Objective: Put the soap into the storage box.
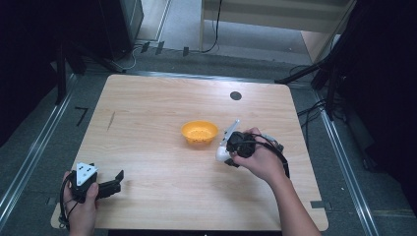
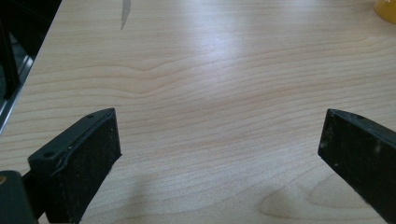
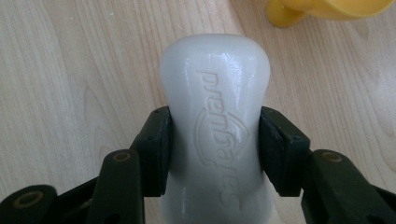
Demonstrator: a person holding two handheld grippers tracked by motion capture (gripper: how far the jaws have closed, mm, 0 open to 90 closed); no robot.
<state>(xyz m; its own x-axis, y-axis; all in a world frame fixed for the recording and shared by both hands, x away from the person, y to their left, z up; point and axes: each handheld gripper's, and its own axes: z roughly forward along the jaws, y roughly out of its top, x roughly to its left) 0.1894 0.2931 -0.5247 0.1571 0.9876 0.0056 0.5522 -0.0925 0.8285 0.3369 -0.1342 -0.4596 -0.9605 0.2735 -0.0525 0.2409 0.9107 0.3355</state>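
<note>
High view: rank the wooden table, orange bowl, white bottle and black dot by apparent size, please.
1. wooden table, largest by far.
2. orange bowl.
3. white bottle, partly hidden by the right gripper clamped on it, so uncertain against the bowl.
4. black dot, smallest.

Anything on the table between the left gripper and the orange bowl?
No: in the high view only bare table lies between the left gripper and the orange bowl.

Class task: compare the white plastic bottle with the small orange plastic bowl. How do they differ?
The white plastic bottle is tall, closed and rounded; the small orange plastic bowl is low and open.
The bottle is clamped in the right gripper; the bowl stands free on the table.
Both are smooth plastic.
</note>
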